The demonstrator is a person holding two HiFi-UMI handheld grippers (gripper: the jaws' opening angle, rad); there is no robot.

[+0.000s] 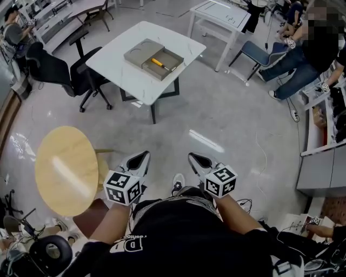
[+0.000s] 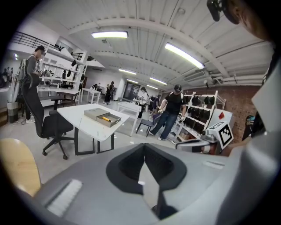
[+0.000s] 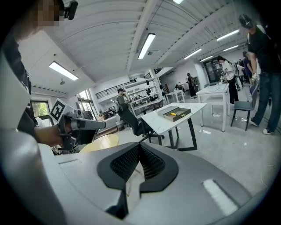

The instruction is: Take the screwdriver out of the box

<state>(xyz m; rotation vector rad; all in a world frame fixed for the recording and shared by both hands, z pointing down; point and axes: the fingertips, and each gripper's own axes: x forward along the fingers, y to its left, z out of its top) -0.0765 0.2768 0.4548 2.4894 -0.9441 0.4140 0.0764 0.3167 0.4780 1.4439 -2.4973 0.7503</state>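
A grey box lies on the white table far ahead of me, its tray slid open. In the tray is a yellow-handled screwdriver. The box and screwdriver look small in the left gripper view, and the box and screwdriver likewise in the right gripper view. My left gripper and right gripper are held close to my body, side by side, several steps short of the table. Both are shut and hold nothing.
A black office chair stands left of the table. A round wooden table is near my left side. Another white table and a blue chair stand beyond, with people seated at the right by shelves.
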